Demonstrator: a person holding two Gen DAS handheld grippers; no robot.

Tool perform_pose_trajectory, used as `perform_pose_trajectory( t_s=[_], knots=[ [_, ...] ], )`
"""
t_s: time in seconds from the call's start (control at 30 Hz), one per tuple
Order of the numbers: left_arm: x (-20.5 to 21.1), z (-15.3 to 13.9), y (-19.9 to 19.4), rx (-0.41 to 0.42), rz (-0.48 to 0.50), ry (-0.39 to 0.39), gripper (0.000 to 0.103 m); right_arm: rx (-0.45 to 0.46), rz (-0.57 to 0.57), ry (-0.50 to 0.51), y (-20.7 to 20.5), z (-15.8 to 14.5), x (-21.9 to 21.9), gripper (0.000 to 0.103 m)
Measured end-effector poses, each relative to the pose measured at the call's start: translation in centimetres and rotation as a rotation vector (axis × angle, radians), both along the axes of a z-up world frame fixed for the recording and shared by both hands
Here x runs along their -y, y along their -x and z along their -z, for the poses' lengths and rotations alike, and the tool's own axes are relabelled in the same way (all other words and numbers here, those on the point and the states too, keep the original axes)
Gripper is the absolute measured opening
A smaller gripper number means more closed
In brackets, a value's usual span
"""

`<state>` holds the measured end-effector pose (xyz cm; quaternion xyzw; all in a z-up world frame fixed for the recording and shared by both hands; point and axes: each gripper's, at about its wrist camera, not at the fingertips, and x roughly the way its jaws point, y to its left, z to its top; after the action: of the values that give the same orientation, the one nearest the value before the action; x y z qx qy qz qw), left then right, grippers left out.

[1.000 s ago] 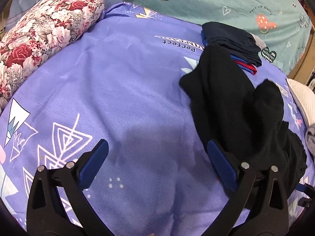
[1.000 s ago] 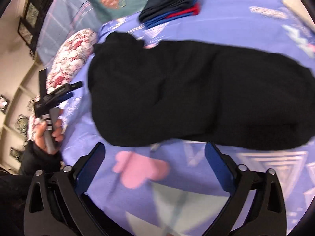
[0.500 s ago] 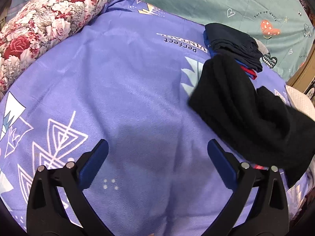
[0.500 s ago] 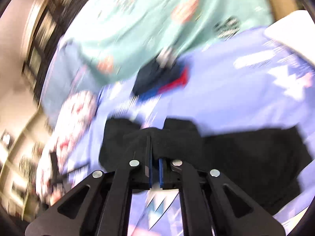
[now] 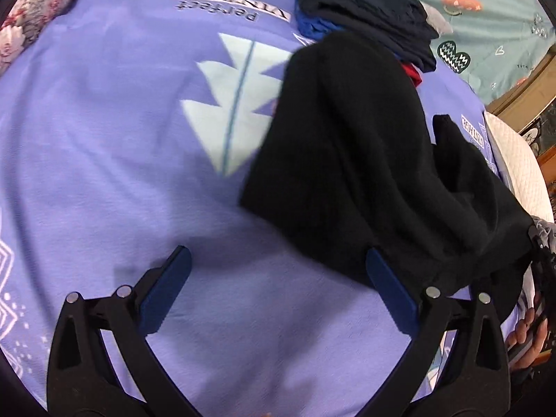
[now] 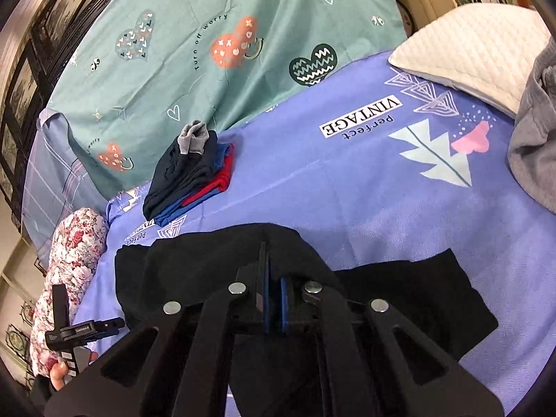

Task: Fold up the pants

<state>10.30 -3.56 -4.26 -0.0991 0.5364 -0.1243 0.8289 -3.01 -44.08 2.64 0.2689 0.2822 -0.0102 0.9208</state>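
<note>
The black pants point(image 5: 347, 160) lie rumpled across the purple bedsheet point(image 5: 121, 139). In the right wrist view my right gripper point(image 6: 273, 274) is shut on a bunched fold of the pants point(image 6: 194, 278), which rises around its blue pads; the rest trails off to the right. My left gripper point(image 5: 276, 260) is open over bare sheet, and its right finger point(image 5: 385, 285) sits just at the pants' near edge. Nothing is between its jaws. A hand point(image 5: 524, 333) at the lower right holds the other gripper.
A stack of folded dark, blue and red clothes point(image 6: 187, 173) sits behind the pants. A floral pillow point(image 6: 76, 250) lies at the left, a white pillow point(image 6: 469, 45) and a grey garment point(image 6: 535, 139) at the right. A teal sheet point(image 6: 208, 34) lies beyond.
My right gripper went from open in front of the pants to shut on their edge, then lifted it. My left gripper moved right, toward the pants.
</note>
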Motion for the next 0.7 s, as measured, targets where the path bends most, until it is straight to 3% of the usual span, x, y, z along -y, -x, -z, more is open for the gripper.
perform_pose_trajectory(
  t_s=[0.07,0.23,0.27,0.3,0.33,0.4,0.6,0.7],
  knots=[
    [1.1,0.1,-0.8,0.017,-0.025,-0.03,0.101,0.007,-0.003,0.021,0.2,0.1,0.0,0.006],
    [2.0,0.0,-2.2,0.034,-0.111,0.0,0.099,0.019,-0.011,0.035,0.3,0.3,-0.2,0.007],
    [2.4,-0.3,-2.2,0.048,-0.098,0.015,0.074,0.023,-0.012,0.035,0.3,0.4,-0.2,0.007],
    [2.7,-0.5,-2.2,0.048,-0.068,0.055,0.043,0.027,-0.014,0.035,0.4,0.4,-0.2,0.007],
    [3.1,-0.7,-2.3,0.041,-0.038,0.096,0.043,0.031,-0.015,0.035,0.5,0.3,-0.1,0.007],
    [3.2,-1.6,-1.6,0.101,-0.029,0.131,0.04,0.04,-0.014,0.04,0.7,0.3,-0.2,0.007],
    [1.9,-4.2,-0.7,0.192,-0.056,0.206,0.037,0.074,-0.015,0.054,1.3,-0.4,-0.4,0.007],
    [0.2,-7.4,2.0,0.299,-0.04,0.266,0.035,0.099,-0.016,0.046,2.4,-1.6,-0.5,0.007]
  ],
)
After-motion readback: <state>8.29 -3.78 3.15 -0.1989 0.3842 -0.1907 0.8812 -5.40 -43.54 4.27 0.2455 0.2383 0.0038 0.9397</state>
